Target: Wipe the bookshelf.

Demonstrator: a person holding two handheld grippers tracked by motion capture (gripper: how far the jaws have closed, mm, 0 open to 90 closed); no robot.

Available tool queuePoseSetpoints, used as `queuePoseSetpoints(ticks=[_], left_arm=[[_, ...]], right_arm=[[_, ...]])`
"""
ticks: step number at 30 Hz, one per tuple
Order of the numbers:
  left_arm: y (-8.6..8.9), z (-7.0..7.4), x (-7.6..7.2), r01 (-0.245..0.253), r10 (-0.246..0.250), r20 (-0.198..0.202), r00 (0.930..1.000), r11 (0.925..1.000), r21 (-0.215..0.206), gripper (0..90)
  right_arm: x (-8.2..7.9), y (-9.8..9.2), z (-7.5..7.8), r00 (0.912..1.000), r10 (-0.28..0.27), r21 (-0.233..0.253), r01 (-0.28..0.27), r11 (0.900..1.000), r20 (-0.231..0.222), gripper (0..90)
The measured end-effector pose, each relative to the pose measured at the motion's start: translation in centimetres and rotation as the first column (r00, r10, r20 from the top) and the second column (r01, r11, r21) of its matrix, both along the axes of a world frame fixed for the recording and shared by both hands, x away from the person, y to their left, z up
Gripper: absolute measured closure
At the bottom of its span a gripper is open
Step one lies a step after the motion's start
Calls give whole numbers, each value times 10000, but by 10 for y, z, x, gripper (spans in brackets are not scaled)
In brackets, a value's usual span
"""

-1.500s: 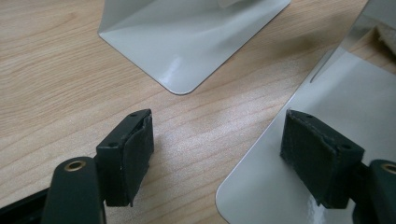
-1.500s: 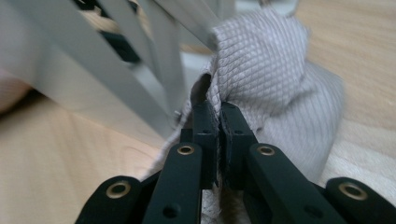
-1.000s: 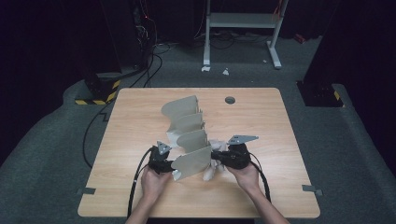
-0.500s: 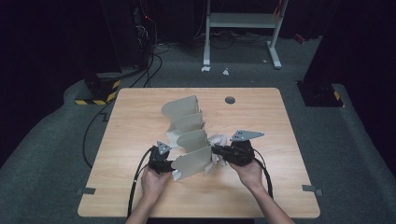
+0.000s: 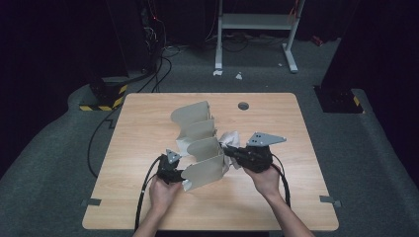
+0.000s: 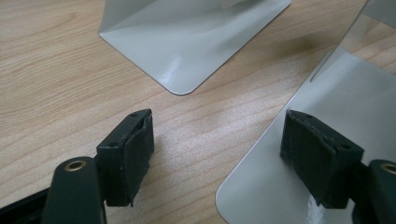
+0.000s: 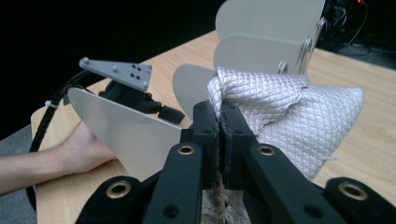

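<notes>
Since the earlier frames, the right claw (image 5: 228, 151) has lifted up and away from the desk edge, toward the middle of the row of grey curved metal divider plates (image 5: 199, 145), its jaws clamped shut on the white quilted cloth (image 7: 299, 112). That cloth sits bunched against the plates' right side, above the light wooden desk (image 5: 148, 123). Meanwhile the left claw (image 5: 182, 174) stands wide open at the nearest plate, one jaw resting on that plate's flat base and the other over bare wood.

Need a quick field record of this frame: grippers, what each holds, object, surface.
surface: wooden table
object: grey rack of upright metal plates
left gripper: open, one jaw on the base plate, one on bare wood
right gripper: shut on white quilted cloth
cloth position: against the rack's right side
hands: one on each gripper
</notes>
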State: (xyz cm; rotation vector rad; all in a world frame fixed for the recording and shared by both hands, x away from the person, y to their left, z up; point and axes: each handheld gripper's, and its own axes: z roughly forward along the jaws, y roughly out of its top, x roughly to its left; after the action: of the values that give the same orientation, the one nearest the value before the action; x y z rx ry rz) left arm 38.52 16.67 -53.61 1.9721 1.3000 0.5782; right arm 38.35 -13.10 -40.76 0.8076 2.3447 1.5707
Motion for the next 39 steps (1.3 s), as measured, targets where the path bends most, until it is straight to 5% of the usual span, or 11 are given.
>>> queuePoseSetpoints(ticks=[8, 18, 29, 39], left_arm=[[0, 0, 0, -4, 4, 1, 10000, 10000, -5, 259], [0, 0, 0, 32, -32, 3, 10000, 10000, -24, 265], [0, 0, 3, 87, -87, -8, 10000, 10000, -18, 266], [-5, 1, 13, 159, -159, -30, 9999, 9999, -15, 267]], right_arm=[[4, 6, -17, 9997, -223, -582, 215, 9981, -129, 869], [14, 10, -51, 9945, -441, -983, 347, 9946, -953, 870], [27, 14, -94, 9754, -692, -1698, 334, 9849, -2093, 870], [29, 7, -65, 9850, -538, -819, 408, 9958, -1640, 869]])
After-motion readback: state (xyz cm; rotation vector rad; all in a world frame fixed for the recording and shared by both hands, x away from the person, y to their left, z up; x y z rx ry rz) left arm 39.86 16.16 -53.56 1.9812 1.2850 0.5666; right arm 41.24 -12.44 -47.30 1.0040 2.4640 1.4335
